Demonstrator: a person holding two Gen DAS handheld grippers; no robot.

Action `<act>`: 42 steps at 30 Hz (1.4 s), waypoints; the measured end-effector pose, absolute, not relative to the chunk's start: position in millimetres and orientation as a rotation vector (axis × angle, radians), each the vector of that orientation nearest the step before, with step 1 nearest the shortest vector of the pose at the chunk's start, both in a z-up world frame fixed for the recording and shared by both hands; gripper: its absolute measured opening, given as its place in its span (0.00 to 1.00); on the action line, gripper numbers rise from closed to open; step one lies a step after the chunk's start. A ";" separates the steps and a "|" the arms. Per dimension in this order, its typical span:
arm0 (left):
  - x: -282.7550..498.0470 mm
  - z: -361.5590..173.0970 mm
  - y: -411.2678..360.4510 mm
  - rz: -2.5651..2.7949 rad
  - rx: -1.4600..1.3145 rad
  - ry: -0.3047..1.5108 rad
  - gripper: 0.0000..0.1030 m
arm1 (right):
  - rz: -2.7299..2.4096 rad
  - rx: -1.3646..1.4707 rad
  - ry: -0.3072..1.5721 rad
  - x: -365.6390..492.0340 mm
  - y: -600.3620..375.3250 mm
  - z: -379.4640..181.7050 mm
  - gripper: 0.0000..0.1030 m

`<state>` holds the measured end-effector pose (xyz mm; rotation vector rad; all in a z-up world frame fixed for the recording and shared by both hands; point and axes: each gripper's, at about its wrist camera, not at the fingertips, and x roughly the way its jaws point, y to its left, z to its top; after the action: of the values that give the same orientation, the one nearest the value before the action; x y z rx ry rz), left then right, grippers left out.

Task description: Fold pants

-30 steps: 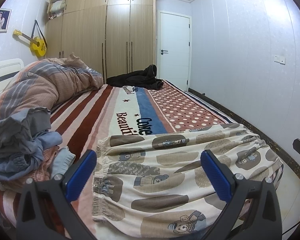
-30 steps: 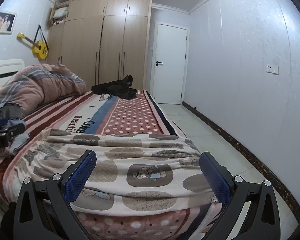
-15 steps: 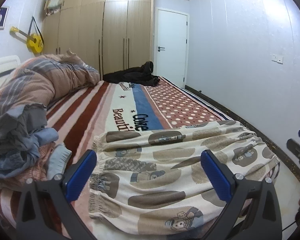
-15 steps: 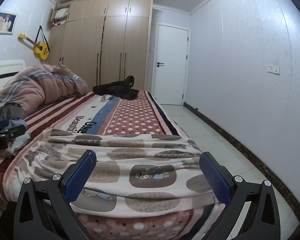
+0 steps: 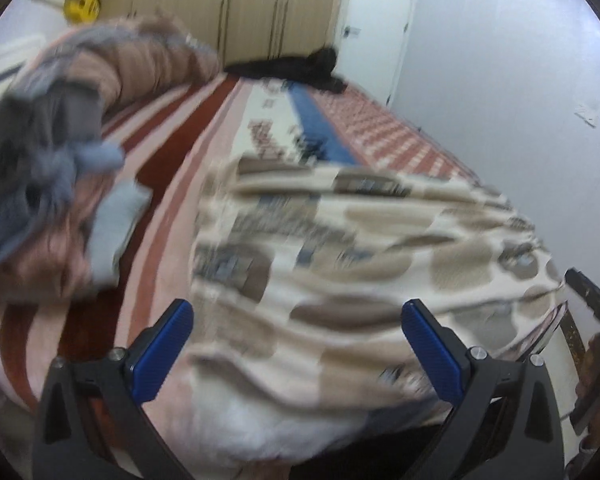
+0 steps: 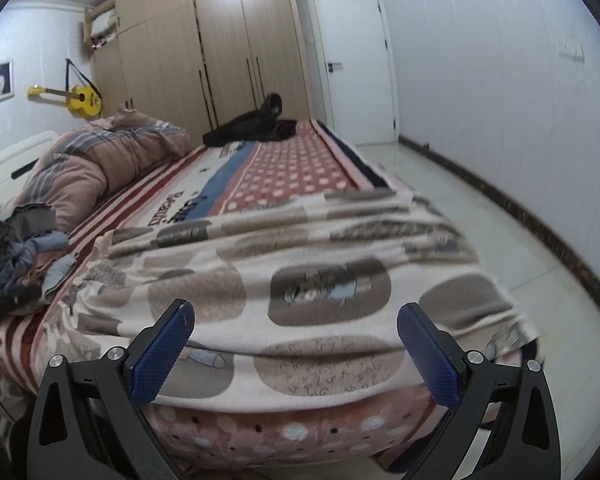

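Note:
Cream pants with brown patches and bear prints (image 5: 340, 264) lie spread across the near end of the bed, also in the right wrist view (image 6: 300, 280). My left gripper (image 5: 296, 340) is open and empty, just above the near edge of the pants. My right gripper (image 6: 292, 344) is open and empty, over the near edge of the pants where they hang over the bed edge. The right gripper's body (image 5: 596, 320) shows at the right edge of the blurred left wrist view.
A pile of grey and blue clothes (image 6: 16, 252) lies left of the pants. A rolled striped quilt (image 6: 100, 160) and a black garment (image 6: 256, 124) lie farther up the bed (image 6: 284, 168). Tiled floor (image 6: 480, 208) runs along the right, with wardrobe and door behind.
Both grippers have moved closer to the pants and tilted; the left wrist view is now motion blurred. Both stay open.

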<state>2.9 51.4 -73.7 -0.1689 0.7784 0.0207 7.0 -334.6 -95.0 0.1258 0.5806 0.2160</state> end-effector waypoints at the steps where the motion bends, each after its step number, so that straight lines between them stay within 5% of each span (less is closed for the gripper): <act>1: 1.8 -80.6 54.9 0.021 -0.181 0.802 0.99 | 0.210 0.134 0.591 8.9 -337.1 -99.4 0.98; 15: 14.8 -134.1 63.4 -0.129 -0.427 0.942 0.94 | 0.151 0.184 0.674 17.9 -367.8 -131.6 0.98; 23: 40.0 -131.6 70.3 -0.098 -0.475 0.916 0.57 | 0.143 0.265 0.749 23.6 -403.7 -156.6 0.98; 25: 44.9 -129.1 71.6 -0.092 -0.463 0.912 0.33 | 0.148 0.290 0.768 26.7 -412.4 -162.8 0.98; 28: 48.3 -125.3 76.0 -0.079 -0.450 0.904 0.11 | 0.140 0.327 0.779 28.6 -423.8 -169.3 0.96; 32: 42.4 -109.6 81.5 -0.063 -0.437 0.824 0.08 | 0.164 0.389 0.757 30.5 -437.1 -172.1 0.93; 42: 41.9 -74.6 85.2 -0.061 -0.394 0.724 0.08 | 0.166 0.526 0.692 34.5 -461.8 -170.6 0.63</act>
<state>41.9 85.2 -74.6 -0.3937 0.7237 -0.0611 34.5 -461.8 -170.6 0.5256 0.6916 0.1656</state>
